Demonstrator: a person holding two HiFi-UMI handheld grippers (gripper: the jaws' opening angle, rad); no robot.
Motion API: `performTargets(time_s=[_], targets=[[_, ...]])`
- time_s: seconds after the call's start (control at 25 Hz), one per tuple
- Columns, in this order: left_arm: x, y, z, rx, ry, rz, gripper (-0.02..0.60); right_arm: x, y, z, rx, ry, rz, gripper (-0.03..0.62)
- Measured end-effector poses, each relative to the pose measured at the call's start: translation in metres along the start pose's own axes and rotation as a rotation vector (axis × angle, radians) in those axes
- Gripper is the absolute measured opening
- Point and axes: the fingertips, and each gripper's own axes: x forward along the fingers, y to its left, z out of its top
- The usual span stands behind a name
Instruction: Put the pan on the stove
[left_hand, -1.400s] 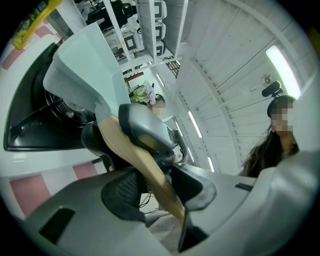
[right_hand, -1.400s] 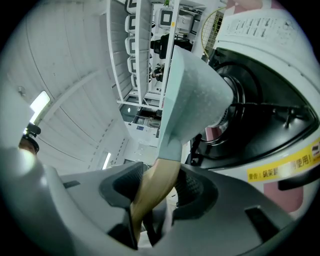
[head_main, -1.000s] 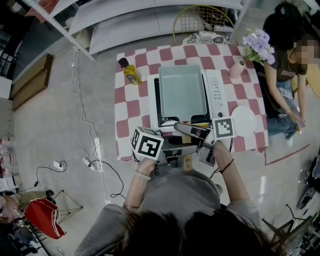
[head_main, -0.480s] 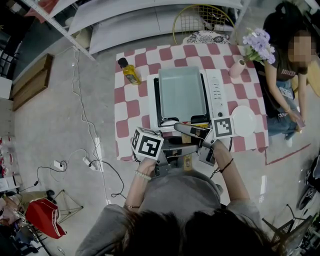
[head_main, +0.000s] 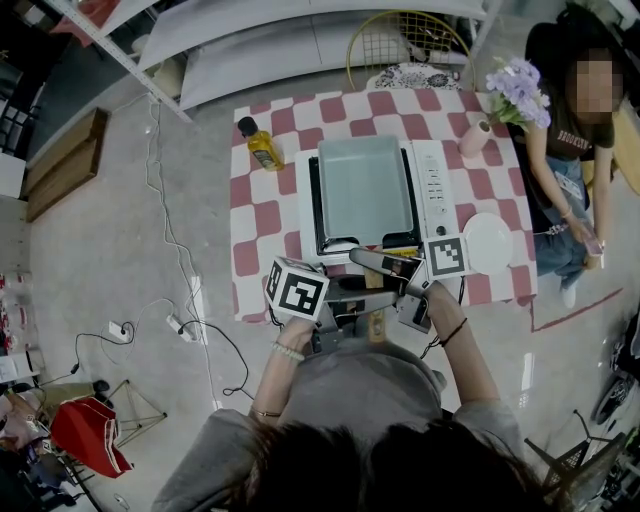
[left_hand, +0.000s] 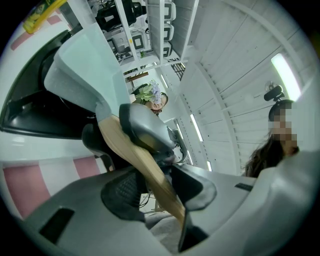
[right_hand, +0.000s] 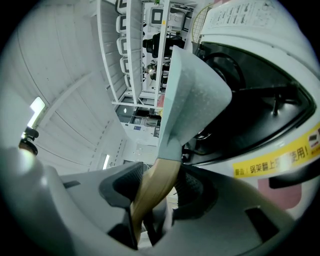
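Note:
A pale teal rectangular pan (head_main: 365, 188) lies over the black top of the white stove (head_main: 432, 185) on the checkered table. Its wooden handle (head_main: 375, 322) points toward me. My left gripper (head_main: 345, 302) and my right gripper (head_main: 388, 268) are both shut on that handle from opposite sides. In the left gripper view the handle (left_hand: 145, 165) runs slantwise between the pads up to the pan (left_hand: 85, 70). In the right gripper view the handle (right_hand: 152, 187) sits between the two dark pads, with the pan (right_hand: 192, 95) above the burner (right_hand: 250, 100). Whether the pan rests on the burner I cannot tell.
A yellow oil bottle (head_main: 262, 147) stands left of the stove. A white plate (head_main: 487, 240) lies at the table's right edge, a vase with purple flowers (head_main: 515, 88) at the far right corner. A person (head_main: 570, 150) sits right of the table. Cables (head_main: 190, 325) trail on the floor at left.
Both grippers and the pan have stayed where they were. The person at the right has shifted a little.

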Motion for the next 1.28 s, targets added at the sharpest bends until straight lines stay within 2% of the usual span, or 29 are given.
performTargets(time_s=[1.28], targets=[[0.001,0.012,-0.008,0.033,0.025,0.031,0.172,0.0,-0.009,-0.003,-0.033,0.001,0.014,0.201]])
